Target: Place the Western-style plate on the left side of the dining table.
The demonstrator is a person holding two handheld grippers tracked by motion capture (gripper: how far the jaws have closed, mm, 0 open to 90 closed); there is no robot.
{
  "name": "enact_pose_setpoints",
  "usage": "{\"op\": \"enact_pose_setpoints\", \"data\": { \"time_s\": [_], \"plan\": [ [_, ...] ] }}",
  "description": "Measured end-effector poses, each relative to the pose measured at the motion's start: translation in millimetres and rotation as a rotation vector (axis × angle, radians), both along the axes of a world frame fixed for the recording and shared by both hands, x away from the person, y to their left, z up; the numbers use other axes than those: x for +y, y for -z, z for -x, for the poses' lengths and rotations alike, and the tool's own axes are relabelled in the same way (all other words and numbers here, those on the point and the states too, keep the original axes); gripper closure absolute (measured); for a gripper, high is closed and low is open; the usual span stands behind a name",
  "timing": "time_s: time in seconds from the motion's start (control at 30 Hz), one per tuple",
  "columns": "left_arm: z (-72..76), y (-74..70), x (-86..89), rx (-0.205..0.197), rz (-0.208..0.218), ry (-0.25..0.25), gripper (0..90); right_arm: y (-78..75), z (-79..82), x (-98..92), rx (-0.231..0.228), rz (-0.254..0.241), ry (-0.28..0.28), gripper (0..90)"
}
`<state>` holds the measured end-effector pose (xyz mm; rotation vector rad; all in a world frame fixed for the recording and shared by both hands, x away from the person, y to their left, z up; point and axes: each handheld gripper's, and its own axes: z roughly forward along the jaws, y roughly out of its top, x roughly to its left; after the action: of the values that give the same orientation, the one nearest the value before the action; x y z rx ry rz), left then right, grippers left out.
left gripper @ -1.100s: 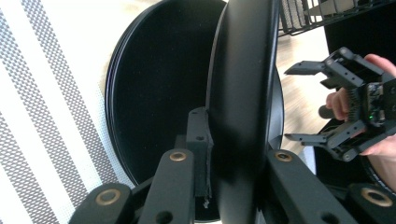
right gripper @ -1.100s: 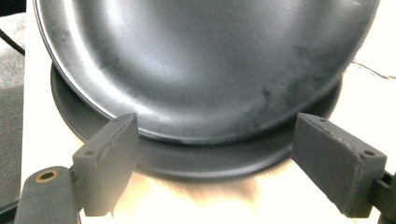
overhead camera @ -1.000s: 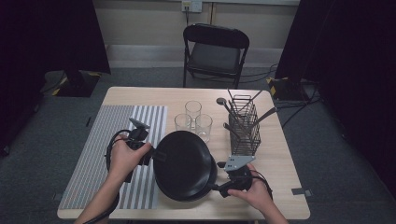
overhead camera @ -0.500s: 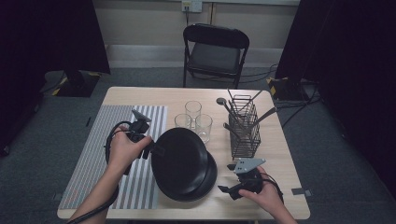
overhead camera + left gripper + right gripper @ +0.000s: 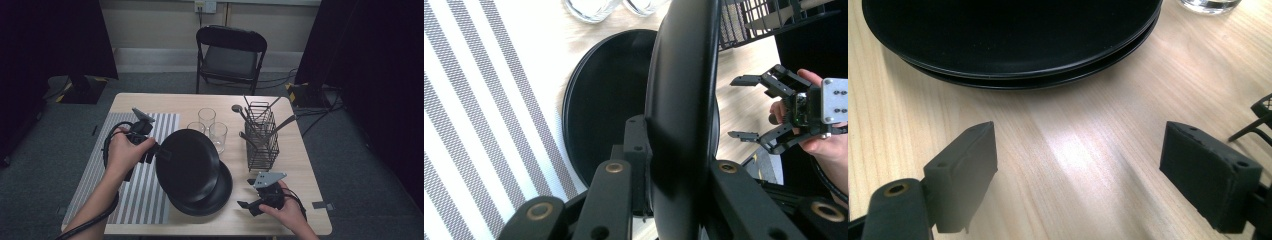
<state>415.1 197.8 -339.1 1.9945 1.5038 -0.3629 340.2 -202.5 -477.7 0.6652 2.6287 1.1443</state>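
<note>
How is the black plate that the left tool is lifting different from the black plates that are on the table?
The lifted plate is tilted, its rim clamped between the jaws of the left tool; the plates on the table lie flat on the wood, and nothing grips them. The lifted plate is a single plate; those on the table form a stack of two, as the right gripper view shows. All are round, black and of like size.

Table (image 5: 300, 160): pale wood-grain top, smooth, with a soft sheen. Lifted plate (image 5: 187, 165) and stacked plates (image 5: 220, 192): black, smooth, semi-gloss. Glasses (image 5: 218, 136): clear glass. Caddy (image 5: 261, 140): thin black metal wire. Striped mat (image 5: 90, 180): woven cloth, matt. Gripper pads (image 5: 968, 170): matt black, rubber-like, worn edges.
</note>
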Motion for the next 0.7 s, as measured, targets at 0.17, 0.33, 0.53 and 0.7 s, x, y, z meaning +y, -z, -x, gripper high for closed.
{"op": "enact_pose_setpoints", "data": {
  "time_s": [0.17,0.33,0.53,0.7],
  "plan": [
    [0.4,-5.0,10.9,-0.008,0.003,-0.016,78.8,0.2,-0.5,2.0,-0.004,0.006,-0.01,14.6],
    [-0.1,-6.9,19.0,-0.007,0.006,-0.023,78.8,1.6,0.0,3.1,-0.002,0.027,-0.023,14.7],
    [0.7,-10.0,27.4,-0.018,0.011,-0.037,78.7,5.8,0.0,3.2,0.007,0.04,-0.022,14.7],
    [0.6,-10.7,33.7,-0.016,0.015,-0.051,78.7,9.1,0.9,7.4,0.002,0.053,-0.034,14.7]
  ]
}}
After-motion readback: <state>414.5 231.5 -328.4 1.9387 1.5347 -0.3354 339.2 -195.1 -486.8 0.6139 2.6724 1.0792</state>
